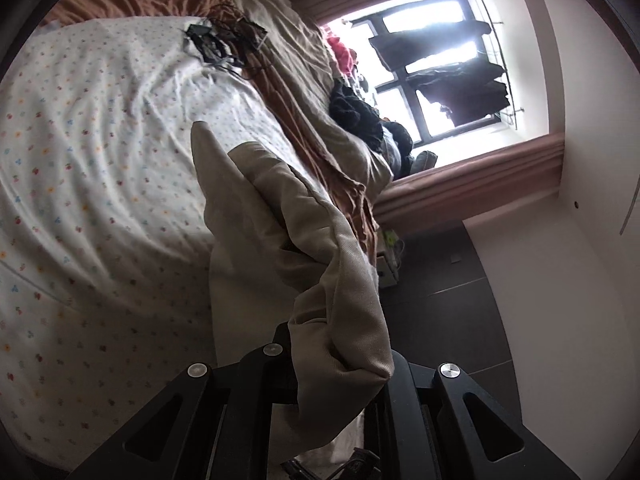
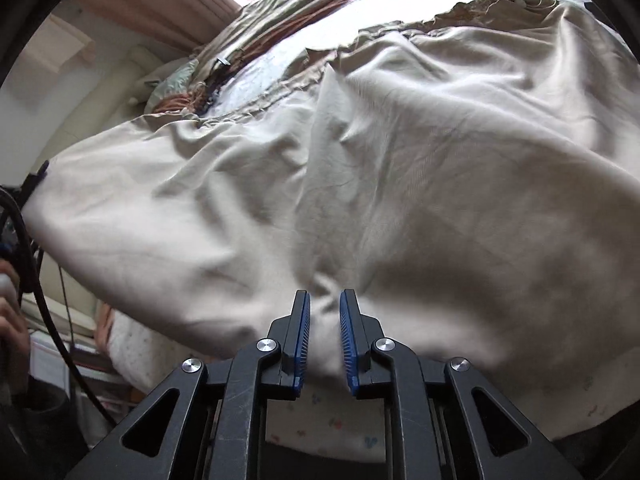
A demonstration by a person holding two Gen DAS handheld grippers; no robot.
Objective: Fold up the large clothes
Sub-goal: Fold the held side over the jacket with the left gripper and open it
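A large beige cloth [image 2: 400,168] lies spread and wrinkled over the bed. In the right wrist view my right gripper [image 2: 324,320] has its blue-padded fingers [image 2: 303,332] shut on a fold at the cloth's near edge. In the left wrist view my left gripper [image 1: 340,360] is shut on a bunched part of the same beige cloth [image 1: 280,220], which drapes over and hides the fingertips and hangs in the air above the bed's edge.
The bed has a white flower-print sheet [image 1: 100,160] and a brown and tan blanket [image 1: 312,92] along its far side. Dark cables [image 1: 224,44] lie on the sheet. A clothes pile [image 1: 360,112] sits by the window [image 1: 432,64]. Dark floor tiles [image 1: 448,300] lie beside the bed.
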